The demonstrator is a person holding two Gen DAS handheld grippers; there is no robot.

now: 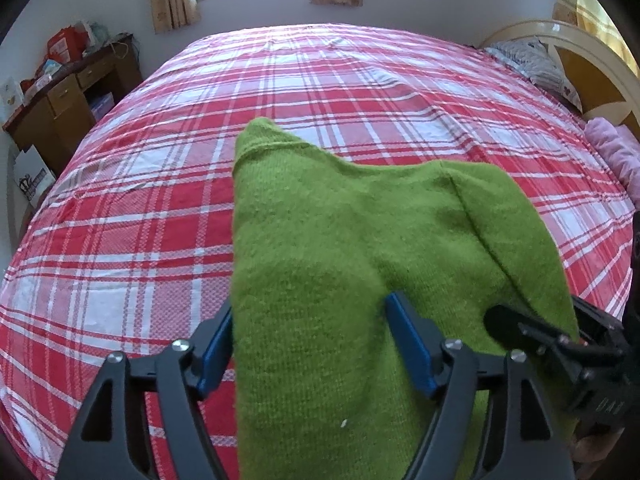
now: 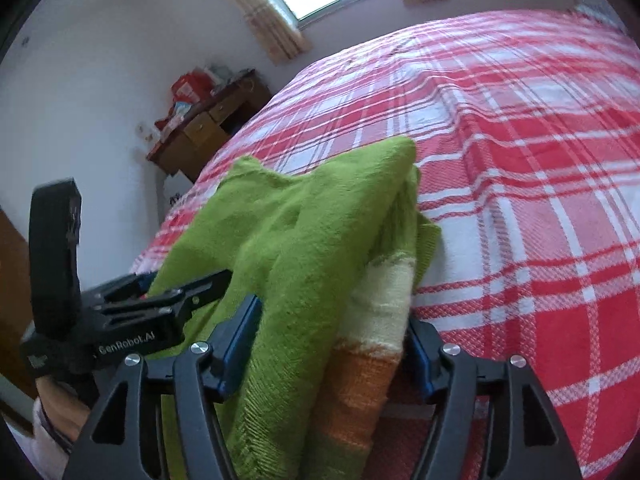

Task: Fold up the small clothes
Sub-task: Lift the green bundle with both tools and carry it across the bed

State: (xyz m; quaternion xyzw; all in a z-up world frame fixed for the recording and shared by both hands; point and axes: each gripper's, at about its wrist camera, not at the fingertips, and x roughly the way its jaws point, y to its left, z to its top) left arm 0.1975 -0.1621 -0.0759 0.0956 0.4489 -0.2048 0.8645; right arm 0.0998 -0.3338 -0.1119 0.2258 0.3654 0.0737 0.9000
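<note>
Green sweater [image 1: 344, 264] lies between both spread jaws (wooden desk [image 1: 68, 96] beyond) on plaid bed [image 1: 120, 216].

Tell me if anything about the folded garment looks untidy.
The green knit garment is bunched, not flat: its far corner sticks up in a peak, and the cream and orange striped part pokes out from under the green layer along its right edge.
</note>
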